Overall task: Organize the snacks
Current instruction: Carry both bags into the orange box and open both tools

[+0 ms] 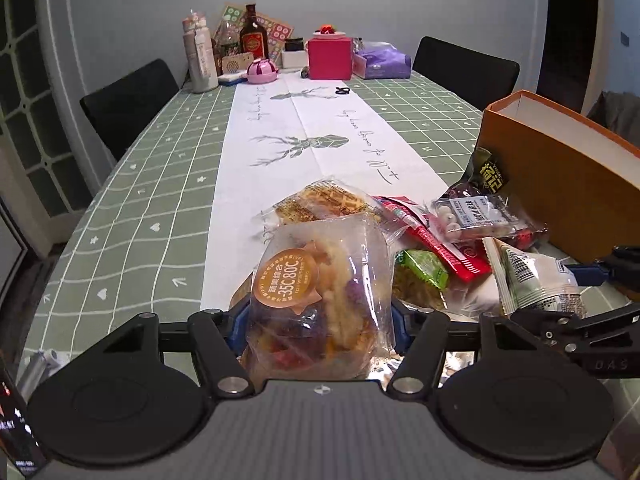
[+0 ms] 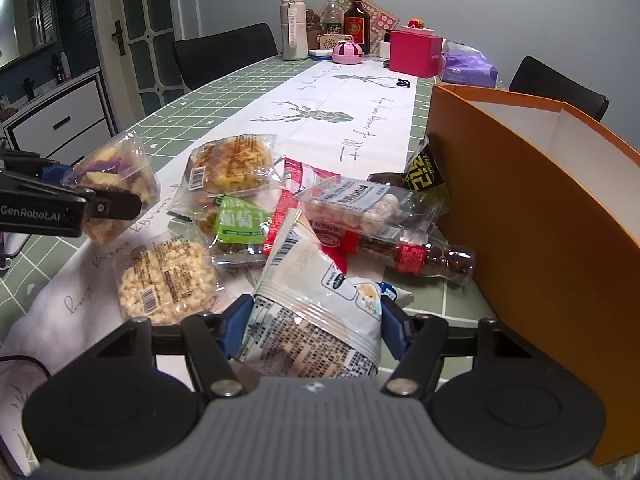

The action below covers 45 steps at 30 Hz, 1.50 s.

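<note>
My left gripper (image 1: 318,320) is shut on a clear bag of mixed dried fruit chips (image 1: 320,292) with an orange round label, held above the table; the same bag (image 2: 110,184) shows at the left of the right wrist view. My right gripper (image 2: 314,328) is shut on a white and grey snack packet (image 2: 316,300), also seen in the left wrist view (image 1: 532,276). Between them lies a pile of snacks: a waffle pack (image 2: 232,166), a puffed rice cake (image 2: 166,280), a green raisin packet (image 2: 240,226), a red packet (image 2: 304,184) and a clear pack of white balls (image 2: 360,208).
An open orange cardboard box (image 2: 540,208) stands at the right, next to the pile. A dark snack bag (image 2: 424,172) leans on it. At the table's far end stand bottles (image 2: 294,24), a pink box (image 2: 414,52) and a purple tissue pack (image 2: 468,66). Black chairs flank the table.
</note>
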Each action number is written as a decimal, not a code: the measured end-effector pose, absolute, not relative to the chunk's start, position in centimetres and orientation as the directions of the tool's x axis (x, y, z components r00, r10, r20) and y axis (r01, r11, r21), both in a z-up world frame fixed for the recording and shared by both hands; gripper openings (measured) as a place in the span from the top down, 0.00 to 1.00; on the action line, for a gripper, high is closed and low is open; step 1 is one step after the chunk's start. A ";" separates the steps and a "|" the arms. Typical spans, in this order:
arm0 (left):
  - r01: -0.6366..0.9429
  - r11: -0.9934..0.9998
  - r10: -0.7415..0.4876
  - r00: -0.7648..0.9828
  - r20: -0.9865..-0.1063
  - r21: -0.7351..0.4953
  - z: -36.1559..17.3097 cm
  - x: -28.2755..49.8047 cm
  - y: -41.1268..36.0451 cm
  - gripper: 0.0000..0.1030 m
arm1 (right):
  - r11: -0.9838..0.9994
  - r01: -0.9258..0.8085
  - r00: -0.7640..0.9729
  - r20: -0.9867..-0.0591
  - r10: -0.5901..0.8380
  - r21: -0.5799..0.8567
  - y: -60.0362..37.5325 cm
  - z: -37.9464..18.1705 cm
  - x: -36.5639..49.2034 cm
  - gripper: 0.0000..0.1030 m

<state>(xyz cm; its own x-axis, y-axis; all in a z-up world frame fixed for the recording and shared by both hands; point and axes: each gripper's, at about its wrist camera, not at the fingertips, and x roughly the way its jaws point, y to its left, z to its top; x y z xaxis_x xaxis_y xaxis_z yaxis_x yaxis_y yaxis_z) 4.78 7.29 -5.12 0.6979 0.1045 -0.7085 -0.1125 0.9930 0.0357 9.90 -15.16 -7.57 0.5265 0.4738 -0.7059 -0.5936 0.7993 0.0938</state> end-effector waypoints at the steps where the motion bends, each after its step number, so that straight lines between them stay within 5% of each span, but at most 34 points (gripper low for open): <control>1: -0.120 0.993 0.098 0.689 -0.718 0.020 -4.9 4.8 7.3 0.29 | 0.798 -0.595 0.524 -0.707 0.475 0.094 -15.2 -7.3 9.8 0.38; 14: -0.069 0.993 -0.044 0.567 -0.823 -0.100 -1.5 6.9 5.1 0.30 | 0.748 -0.661 0.487 -0.726 0.485 0.057 -17.4 -1.6 10.6 0.38; 30: 0.204 0.979 -0.121 0.538 -0.835 -0.010 7.2 14.8 -3.6 0.31 | 0.773 -0.629 0.562 -0.731 0.386 -0.076 -23.3 6.9 15.6 0.38; 45: 0.317 0.942 -0.228 0.367 -0.902 -0.108 5.1 24.2 -12.3 0.31 | 0.872 -0.490 0.467 -0.849 0.247 -0.016 -29.7 3.6 22.1 0.37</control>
